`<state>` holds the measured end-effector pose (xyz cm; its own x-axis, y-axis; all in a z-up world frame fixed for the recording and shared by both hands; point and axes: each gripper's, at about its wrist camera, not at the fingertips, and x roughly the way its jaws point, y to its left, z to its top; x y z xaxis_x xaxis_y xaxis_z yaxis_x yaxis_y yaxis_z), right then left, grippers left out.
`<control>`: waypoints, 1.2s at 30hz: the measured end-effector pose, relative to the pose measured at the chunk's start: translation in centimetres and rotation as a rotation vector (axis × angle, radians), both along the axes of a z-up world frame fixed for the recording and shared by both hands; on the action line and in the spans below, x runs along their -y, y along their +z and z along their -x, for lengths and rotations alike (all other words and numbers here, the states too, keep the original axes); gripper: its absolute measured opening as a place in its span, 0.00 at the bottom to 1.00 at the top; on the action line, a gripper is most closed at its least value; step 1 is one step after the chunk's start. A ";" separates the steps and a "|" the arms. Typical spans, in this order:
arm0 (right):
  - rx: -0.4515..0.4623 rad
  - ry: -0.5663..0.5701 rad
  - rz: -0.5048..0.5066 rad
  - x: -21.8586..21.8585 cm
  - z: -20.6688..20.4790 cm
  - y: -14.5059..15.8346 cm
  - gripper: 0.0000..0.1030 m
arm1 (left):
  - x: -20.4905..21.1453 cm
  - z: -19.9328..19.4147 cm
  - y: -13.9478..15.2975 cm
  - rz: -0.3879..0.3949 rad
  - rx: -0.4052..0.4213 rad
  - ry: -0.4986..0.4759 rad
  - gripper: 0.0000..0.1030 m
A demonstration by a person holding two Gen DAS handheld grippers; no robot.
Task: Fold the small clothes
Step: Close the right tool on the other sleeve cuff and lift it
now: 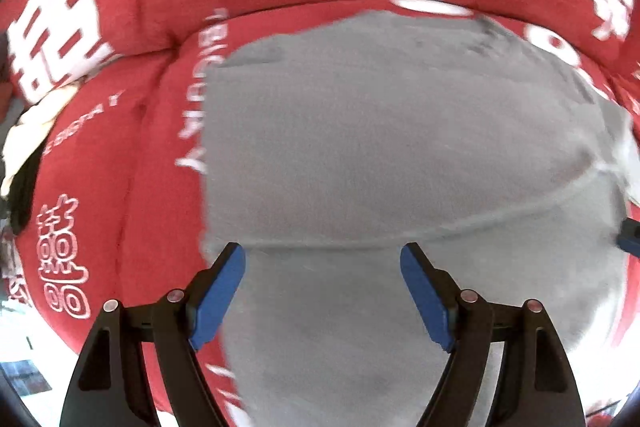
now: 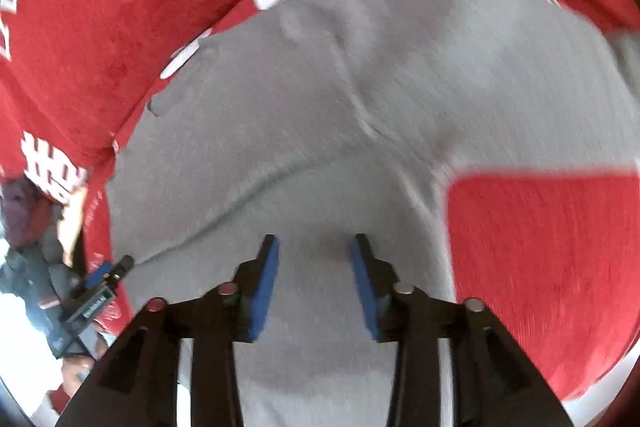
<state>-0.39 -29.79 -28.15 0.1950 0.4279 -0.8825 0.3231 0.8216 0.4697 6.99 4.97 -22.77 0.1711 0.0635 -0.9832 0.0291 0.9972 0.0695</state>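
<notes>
1. Blue-padded fingers (image 1: 218, 301) of the left gripper (image 1: 322, 293) fill the bottom of the left wrist view; they stand wide apart above the grey garment (image 1: 400, 155) with nothing between them and no pad touching cloth.
2. Seen from the right wrist view, the right gripper (image 2: 314, 287) has its jaws about half spread. No cloth is caught between them, so I judge it has let go of whatever it held.
3. That grey garment (image 2: 320, 115) lies spread over a red cover with white lettering (image 1: 120, 155), which looks like a padded sofa or cushion, not a bench. One layer already seems laid over another: a raised seam or folded edge (image 1: 460, 223) runs across it in the left view, and a matching ridge shows in the right view.
4. At the right of the right view the grey edge steps back to bare red (image 2: 540, 267), so the garment's outline is no longer a full spread shape.
5. Judgement: a first fold looks done, and both grippers hang free above it. What remains is likely one more fold to make a compact packet, then smoothing or setting it aside.
6. Motion blur softens both views, so I cannot tell what kind of garment it is or count the layers.
7. Far left of the left view, other pale and dark cloth (image 1: 28, 147) may be further clothes waiting.
</notes>
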 end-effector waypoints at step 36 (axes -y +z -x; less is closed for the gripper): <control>0.098 -0.826 -0.242 30.4 9.4 -4.7 0.51 | 32.0 -1.5 0.2 0.183 0.018 -0.264 0.79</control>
